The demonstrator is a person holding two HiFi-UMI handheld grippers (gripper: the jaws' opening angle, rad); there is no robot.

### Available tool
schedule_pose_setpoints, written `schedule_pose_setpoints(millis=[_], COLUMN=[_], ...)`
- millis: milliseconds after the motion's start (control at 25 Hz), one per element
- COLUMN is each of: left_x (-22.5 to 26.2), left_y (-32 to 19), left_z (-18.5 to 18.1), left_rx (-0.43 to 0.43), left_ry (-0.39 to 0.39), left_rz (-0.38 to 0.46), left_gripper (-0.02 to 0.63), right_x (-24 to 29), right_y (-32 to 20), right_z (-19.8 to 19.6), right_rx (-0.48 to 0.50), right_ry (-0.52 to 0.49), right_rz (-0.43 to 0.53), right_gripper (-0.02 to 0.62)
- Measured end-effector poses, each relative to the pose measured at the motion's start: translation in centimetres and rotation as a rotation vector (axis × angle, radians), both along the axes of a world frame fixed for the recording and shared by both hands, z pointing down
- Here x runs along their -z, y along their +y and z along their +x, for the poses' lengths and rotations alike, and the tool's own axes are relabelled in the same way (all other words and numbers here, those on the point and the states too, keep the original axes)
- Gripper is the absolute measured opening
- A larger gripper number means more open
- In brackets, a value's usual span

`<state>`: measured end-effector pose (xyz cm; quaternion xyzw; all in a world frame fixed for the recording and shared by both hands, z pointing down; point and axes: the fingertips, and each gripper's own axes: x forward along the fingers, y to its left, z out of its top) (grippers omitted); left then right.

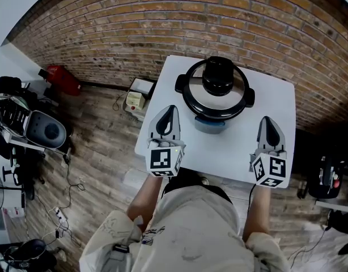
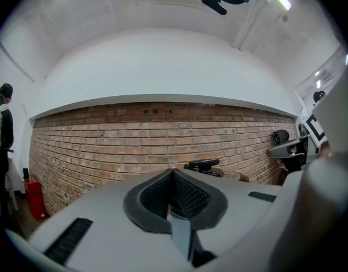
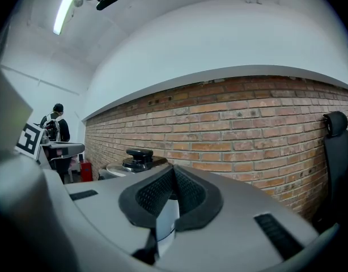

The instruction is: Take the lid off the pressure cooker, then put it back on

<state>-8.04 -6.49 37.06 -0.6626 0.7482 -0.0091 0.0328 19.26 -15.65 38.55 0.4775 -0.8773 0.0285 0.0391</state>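
With the lid (image 1: 217, 87) seated on the cooker (image 1: 209, 124) and the left gripper (image 1: 170, 111) and right gripper (image 1: 267, 120) both closed on nothing, flanking the cooker's near side, lifting before the lid unlocks could probably drag the cooker along.

**Layout on the counter (image 1: 279, 103)**

The pressure cooker (image 1: 211, 123) stands toward the far edge, its lid (image 1: 217, 89) on top. Nearer the person, the left tongs (image 1: 169, 109) lie to its left and the right tongs (image 1: 267, 119) to its right, both apart from it. A brick wall (image 1: 162, 21) lies behind.
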Motion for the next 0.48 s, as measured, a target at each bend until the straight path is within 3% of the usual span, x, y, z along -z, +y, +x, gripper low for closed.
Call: schedule_pose_setpoints(millis=[480], left_x=[-0.02], left_y=[0.02], left_z=[0.2], left_rx=[-0.002], left_ry=[0.0], left_rz=[0.002], left_gripper=[0.015], right_x=[-0.26], right_y=[0.22], right_z=[-0.51], right_rx=[0.027], right_ry=[0.034], right_rz=[-0.006], right_gripper=[0.017])
